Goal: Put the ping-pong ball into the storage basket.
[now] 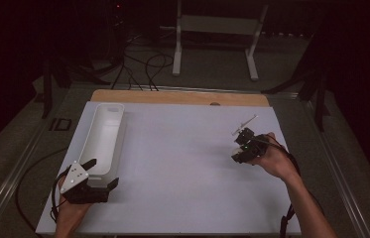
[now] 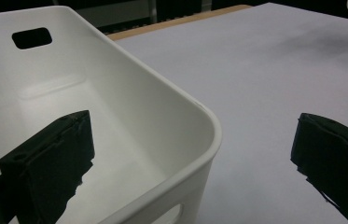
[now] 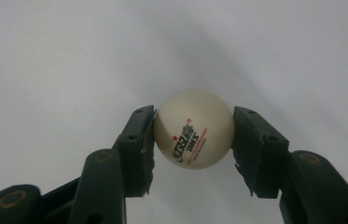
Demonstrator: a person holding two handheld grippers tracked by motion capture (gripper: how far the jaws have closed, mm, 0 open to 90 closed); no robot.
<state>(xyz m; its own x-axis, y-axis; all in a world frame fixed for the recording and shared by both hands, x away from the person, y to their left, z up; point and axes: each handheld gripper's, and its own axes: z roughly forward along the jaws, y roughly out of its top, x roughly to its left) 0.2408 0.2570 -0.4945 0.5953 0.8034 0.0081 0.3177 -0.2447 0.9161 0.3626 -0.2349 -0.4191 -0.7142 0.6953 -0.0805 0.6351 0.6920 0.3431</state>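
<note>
A cream table-tennis ball [image 3: 194, 129] with red and black print sits between the two black jaws of my right gripper [image 3: 194, 119], which is shut on it just above the white surface. From above, my right gripper [image 1: 238, 154] points down over the right side of the table. A long white bin [image 1: 104, 134] lies along the left side. My left gripper [image 1: 104, 171] stands open at the bin's near end. In the left gripper view, one jaw of the left gripper [image 2: 192, 126] is inside the bin [image 2: 181, 98] and the other outside, neither pressing on the wall.
A white sheet [image 1: 182, 163] covers the table, with a wooden strip [image 1: 180, 97] at its far edge. Beyond it, on the dark floor, stand a white frame [image 1: 215, 25] and loose cables [image 1: 145, 64]. Each gripper trails a cable.
</note>
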